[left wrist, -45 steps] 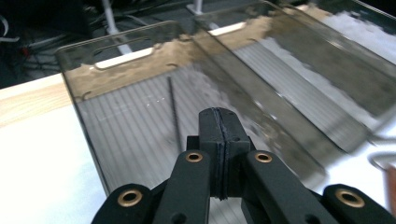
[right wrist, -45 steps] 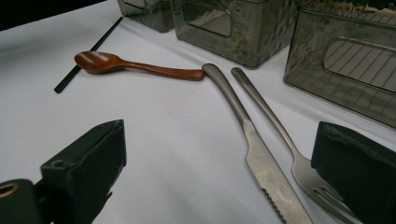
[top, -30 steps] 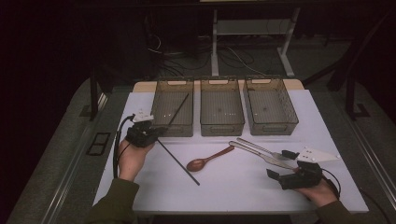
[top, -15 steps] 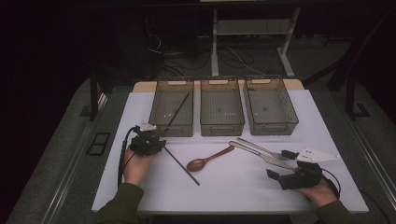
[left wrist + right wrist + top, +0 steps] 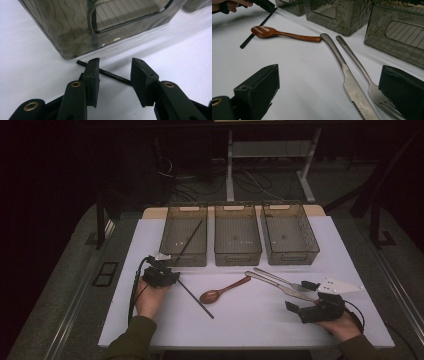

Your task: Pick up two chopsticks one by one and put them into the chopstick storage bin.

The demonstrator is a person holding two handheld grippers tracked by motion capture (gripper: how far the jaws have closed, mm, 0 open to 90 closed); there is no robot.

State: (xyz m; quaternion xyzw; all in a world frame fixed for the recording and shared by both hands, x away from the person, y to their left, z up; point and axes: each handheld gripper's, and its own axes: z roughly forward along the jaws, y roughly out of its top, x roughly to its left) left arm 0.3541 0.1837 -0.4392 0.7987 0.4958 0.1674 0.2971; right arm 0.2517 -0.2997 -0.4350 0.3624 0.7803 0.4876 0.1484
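The left hand-held gripper [image 5: 113, 80] is low over the white desk [image 5: 250, 320], with its jaws partly open. They have just been opening, and a thin black chopstick [image 5: 110, 74] lies flat on the desk between them. The pads do not press on it.

The step in hand looks like picking up this chopstick. To do it well, the person should keep the jaws on both sides of the stick, go down until the tips nearly touch the desk, and then close slowly. The stick is thin and round, so it could roll or slip out. A firm squeeze at the middle of the pads would help.

One end of the chopstick is near the left tray [image 5: 184, 236]. Another chopstick [image 5: 190, 240] already leans in that tray.

The right hand-held gripper [image 5: 329, 97] rests wide open and holds nothing, near the knife [image 5: 348, 77] and fork [image 5: 364, 77]. A wooden spoon [image 5: 222, 291] lies in the middle.
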